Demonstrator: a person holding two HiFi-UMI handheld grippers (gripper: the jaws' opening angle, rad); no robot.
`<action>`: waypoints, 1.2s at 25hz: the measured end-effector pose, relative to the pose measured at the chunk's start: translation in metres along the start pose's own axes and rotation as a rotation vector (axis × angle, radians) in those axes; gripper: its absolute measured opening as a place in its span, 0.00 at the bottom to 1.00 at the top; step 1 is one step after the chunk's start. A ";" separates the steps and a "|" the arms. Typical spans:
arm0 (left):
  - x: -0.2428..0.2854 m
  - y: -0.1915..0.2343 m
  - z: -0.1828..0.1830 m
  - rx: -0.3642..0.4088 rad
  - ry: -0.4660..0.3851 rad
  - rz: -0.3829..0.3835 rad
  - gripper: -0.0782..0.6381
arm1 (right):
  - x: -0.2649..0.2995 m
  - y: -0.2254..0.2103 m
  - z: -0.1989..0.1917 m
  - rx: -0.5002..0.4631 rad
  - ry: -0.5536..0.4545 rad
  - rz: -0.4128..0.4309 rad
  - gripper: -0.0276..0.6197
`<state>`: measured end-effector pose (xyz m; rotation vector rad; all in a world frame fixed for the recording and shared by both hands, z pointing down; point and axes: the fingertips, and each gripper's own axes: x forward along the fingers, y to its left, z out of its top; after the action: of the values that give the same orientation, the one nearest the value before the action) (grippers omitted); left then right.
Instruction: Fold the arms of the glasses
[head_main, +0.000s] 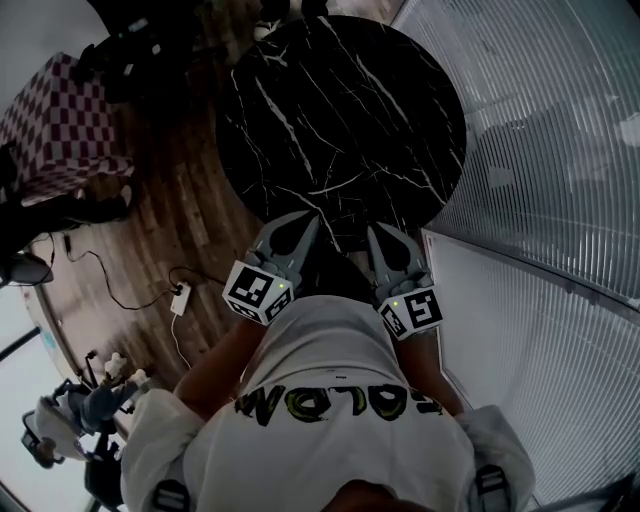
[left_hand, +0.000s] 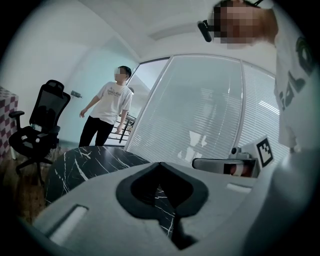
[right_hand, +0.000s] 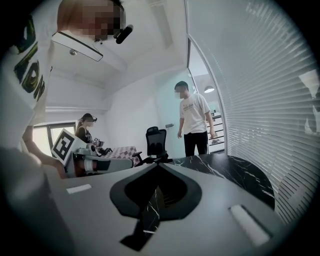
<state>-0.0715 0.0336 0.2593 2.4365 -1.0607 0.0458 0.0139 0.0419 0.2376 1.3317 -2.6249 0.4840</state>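
Observation:
The round black marble table (head_main: 340, 110) lies ahead, and no glasses show on it in any view. My left gripper (head_main: 305, 220) hangs over the table's near edge with its jaws together and nothing between them. My right gripper (head_main: 378, 232) is beside it, a hand's width to the right, also shut and empty. In the left gripper view the tips of my left gripper (left_hand: 159, 164) meet above the marble table (left_hand: 85, 162). The right gripper view shows the same for my right gripper (right_hand: 159, 165), with the table (right_hand: 235, 172) stretching off to the right.
A glass wall with blinds (head_main: 540, 150) curves round the table's right side. On the wooden floor to the left are a checkered box (head_main: 60, 120) and a power strip with cable (head_main: 180, 298). A person (left_hand: 107, 112) stands beyond the table near an office chair (left_hand: 37, 130). Another person (right_hand: 85, 127) sits farther back.

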 end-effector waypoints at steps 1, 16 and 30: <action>0.004 0.002 -0.001 -0.003 0.007 0.005 0.11 | 0.001 -0.004 -0.002 0.001 0.008 -0.001 0.05; 0.068 0.048 -0.061 -0.025 0.156 0.065 0.15 | 0.029 -0.067 -0.079 -0.007 0.181 -0.001 0.05; 0.116 0.096 -0.156 -0.039 0.312 0.112 0.22 | 0.067 -0.108 -0.173 -0.002 0.329 0.005 0.05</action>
<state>-0.0333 -0.0329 0.4622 2.2385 -1.0419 0.4232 0.0605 -0.0066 0.4410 1.1334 -2.3585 0.6403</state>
